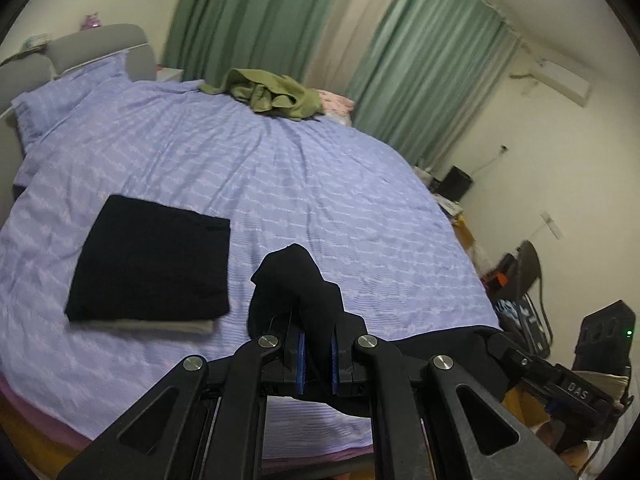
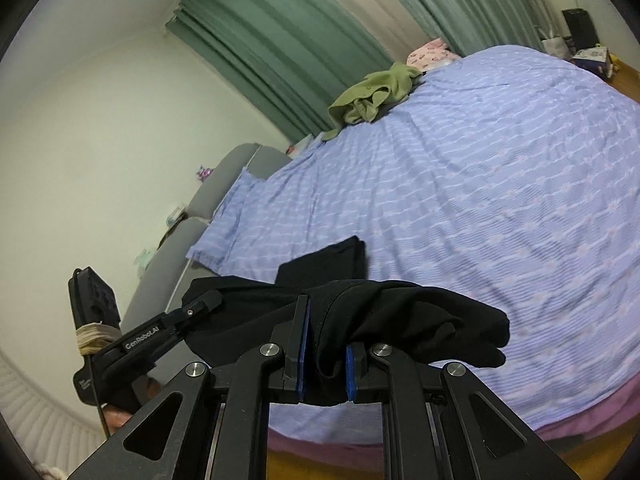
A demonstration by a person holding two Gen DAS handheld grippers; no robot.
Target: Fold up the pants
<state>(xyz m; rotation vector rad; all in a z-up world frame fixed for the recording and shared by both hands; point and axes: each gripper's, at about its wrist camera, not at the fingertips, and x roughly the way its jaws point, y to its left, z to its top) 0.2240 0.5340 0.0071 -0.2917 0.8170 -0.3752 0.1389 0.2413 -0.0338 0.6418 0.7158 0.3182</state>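
Observation:
Black pants point(image 1: 298, 284) are held up between both grippers above the near edge of the bed. My left gripper point(image 1: 316, 344) is shut on a bunched end of the pants. My right gripper point(image 2: 326, 338) is shut on the other part of the pants point(image 2: 420, 320), which drape over its fingers and stretch left to the left gripper point(image 2: 200, 306). In the left wrist view the right gripper point(image 1: 504, 344) shows at the right, with black cloth running to it. The hanging part of the pants is hidden below the grippers.
The bed point(image 1: 320, 184) has a lilac patterned cover. A folded black garment point(image 1: 154, 260) lies on a beige one at the near left. A crumpled olive garment point(image 1: 272, 94) lies at the far side. Green curtains point(image 1: 256, 12) hang behind; a headboard point(image 1: 96, 46) stands left.

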